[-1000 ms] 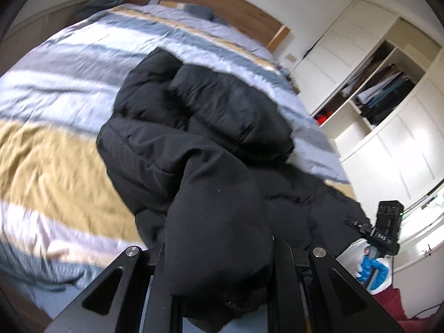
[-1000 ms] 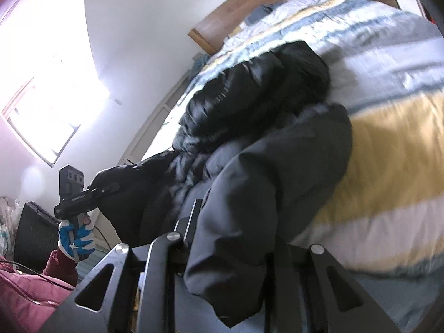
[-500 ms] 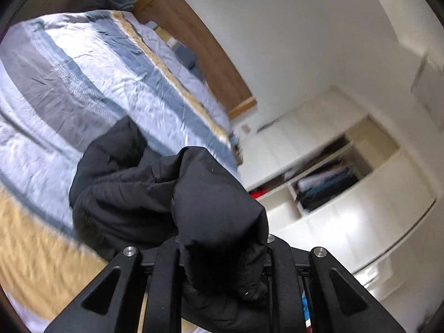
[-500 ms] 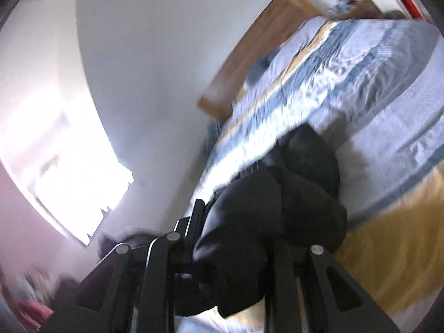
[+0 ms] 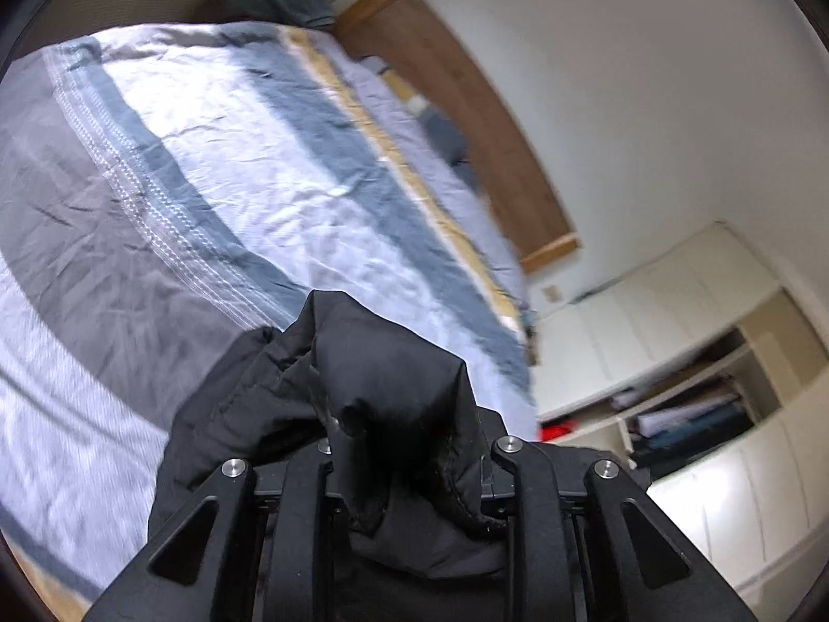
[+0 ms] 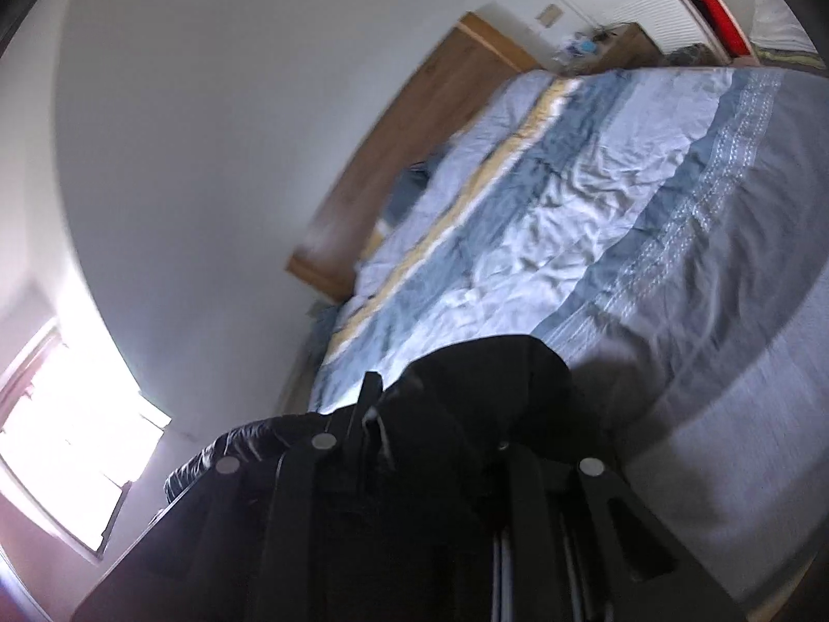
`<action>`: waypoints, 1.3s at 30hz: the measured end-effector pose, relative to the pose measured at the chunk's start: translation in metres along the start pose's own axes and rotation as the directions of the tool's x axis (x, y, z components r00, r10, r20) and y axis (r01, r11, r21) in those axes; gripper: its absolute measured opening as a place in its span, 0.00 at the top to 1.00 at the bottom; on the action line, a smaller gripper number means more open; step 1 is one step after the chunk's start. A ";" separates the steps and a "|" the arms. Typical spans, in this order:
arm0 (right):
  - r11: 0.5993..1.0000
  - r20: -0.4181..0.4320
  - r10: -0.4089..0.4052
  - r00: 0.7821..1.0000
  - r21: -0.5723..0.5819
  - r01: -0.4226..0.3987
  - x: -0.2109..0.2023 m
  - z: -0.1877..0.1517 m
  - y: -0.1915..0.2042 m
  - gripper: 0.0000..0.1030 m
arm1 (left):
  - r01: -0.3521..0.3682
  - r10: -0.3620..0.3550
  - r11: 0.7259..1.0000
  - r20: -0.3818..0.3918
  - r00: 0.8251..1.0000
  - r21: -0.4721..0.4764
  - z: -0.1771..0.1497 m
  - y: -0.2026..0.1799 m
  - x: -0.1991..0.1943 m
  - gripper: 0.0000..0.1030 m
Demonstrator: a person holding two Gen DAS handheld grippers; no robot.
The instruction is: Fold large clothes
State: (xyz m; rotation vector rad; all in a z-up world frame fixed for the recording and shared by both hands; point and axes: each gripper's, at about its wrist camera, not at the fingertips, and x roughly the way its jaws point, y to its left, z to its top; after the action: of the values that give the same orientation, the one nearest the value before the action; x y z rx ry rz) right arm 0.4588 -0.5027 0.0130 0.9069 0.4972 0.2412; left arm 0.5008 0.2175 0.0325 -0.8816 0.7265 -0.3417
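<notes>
We hold a big black coat up over the bed with both grippers.

We see the bed with its striped cover spread out far ahead, and a wooden headboard at the far end. The black coat bunches up near us, above the cover. Our left gripper has coat cloth between its jaws, and they are opening. Our right gripper is clenched on the coat. A white closet stands at the right.
</notes>
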 end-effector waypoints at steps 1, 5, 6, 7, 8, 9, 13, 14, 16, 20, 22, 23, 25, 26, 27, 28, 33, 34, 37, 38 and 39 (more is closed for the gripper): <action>0.999 -0.007 -0.032 0.999 -0.003 0.032 0.016 0.003 -0.003 0.80 | -0.033 0.033 0.999 -0.006 0.999 -0.002 0.007 0.005 0.016 0.77; 0.982 -0.046 -0.184 0.982 -0.045 0.182 0.073 0.011 -0.018 0.80 | -0.128 0.128 0.992 -0.040 0.991 -0.005 0.019 0.028 0.060 0.70; 0.978 -0.056 -0.207 0.977 -0.045 0.204 0.083 0.011 -0.023 0.80 | -0.147 0.146 0.989 -0.053 0.988 -0.004 0.022 0.035 0.073 0.69; 0.973 -0.064 -0.228 0.972 -0.046 0.225 0.093 0.011 -0.029 0.80 | -0.162 0.162 0.987 -0.065 0.985 0.002 0.023 0.041 0.084 0.68; 0.968 -0.072 -0.249 0.966 -0.050 0.245 0.105 0.010 -0.036 0.80 | -0.175 0.174 0.985 -0.078 0.982 0.001 0.023 0.048 0.094 0.66; 0.965 -0.082 -0.261 0.962 -0.050 0.258 0.112 0.009 -0.041 0.80 | -0.182 0.181 0.983 -0.087 0.980 -0.006 0.024 0.054 0.103 0.64; 0.958 -0.138 -0.287 0.948 -0.026 0.286 0.145 0.006 -0.059 0.76 | -0.221 0.215 0.975 -0.127 0.968 -0.036 0.021 0.074 0.134 0.63; 0.958 -0.157 -0.286 0.945 -0.014 0.287 0.152 0.006 -0.063 0.73 | -0.229 0.223 0.973 -0.133 0.966 -0.034 0.020 0.077 0.138 0.62; 0.959 -0.163 -0.276 0.947 0.012 0.282 0.157 0.007 -0.066 0.69 | -0.238 0.229 0.970 -0.140 0.963 -0.047 0.020 0.080 0.143 0.62; 0.968 -0.125 -0.236 0.964 0.052 0.244 0.152 0.017 -0.059 0.26 | -0.202 0.191 0.977 -0.135 0.972 -0.070 0.025 0.076 0.137 0.46; 0.971 -0.108 -0.228 0.968 0.049 0.235 0.144 0.024 -0.053 0.26 | -0.174 0.163 0.981 -0.124 0.979 -0.084 0.029 0.070 0.129 0.41; 0.971 -0.102 -0.228 0.968 0.049 0.234 0.140 0.027 -0.051 0.26 | -0.162 0.151 0.983 -0.114 0.982 -0.090 0.031 0.067 0.124 0.36; 0.971 -0.080 -0.235 0.969 0.027 0.238 0.127 0.033 -0.042 0.26 | -0.153 0.146 0.984 -0.083 0.986 -0.087 0.035 0.058 0.112 0.30; 0.970 -0.069 -0.245 0.967 -0.002 0.245 0.120 0.035 -0.035 0.26 | -0.159 0.154 0.984 -0.067 0.986 -0.076 0.037 0.053 0.105 0.29; 0.966 -0.060 -0.257 0.965 -0.030 0.255 0.114 0.037 -0.028 0.26 | -0.176 0.174 0.983 -0.048 0.984 -0.055 0.039 0.045 0.096 0.29; 0.962 -0.050 -0.267 0.962 -0.068 0.263 0.106 0.037 -0.018 0.26 | -0.201 0.200 0.979 -0.028 0.979 -0.030 0.039 0.038 0.088 0.28; 0.951 -0.052 -0.249 0.967 -0.204 0.234 0.084 0.019 0.031 0.26 | -0.325 0.317 0.927 0.073 0.946 0.184 0.022 -0.014 0.050 0.24; 0.947 -0.059 -0.243 0.968 -0.231 0.223 0.084 0.011 0.042 0.26 | -0.331 0.322 0.916 0.078 0.943 0.225 0.015 -0.023 0.049 0.24; 0.936 -0.095 -0.220 0.971 -0.302 0.182 0.090 -0.019 0.072 0.26 | -0.301 0.303 0.898 0.045 0.952 0.320 -0.013 -0.048 0.058 0.23; 0.925 -0.112 -0.218 0.969 -0.339 0.169 0.096 -0.034 0.085 0.26 | -0.288 0.297 0.892 0.029 0.955 0.349 -0.024 -0.057 0.064 0.23; 0.914 -0.118 -0.225 0.967 -0.371 0.167 0.101 -0.045 0.095 0.26 | -0.274 0.292 0.884 0.010 0.956 0.380 -0.035 -0.065 0.073 0.23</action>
State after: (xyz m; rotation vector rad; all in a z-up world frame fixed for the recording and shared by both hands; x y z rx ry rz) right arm 0.5237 -0.3739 0.0341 0.4776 0.6638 0.2123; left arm 0.5292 0.1177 0.0380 -0.3936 0.7890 -0.2298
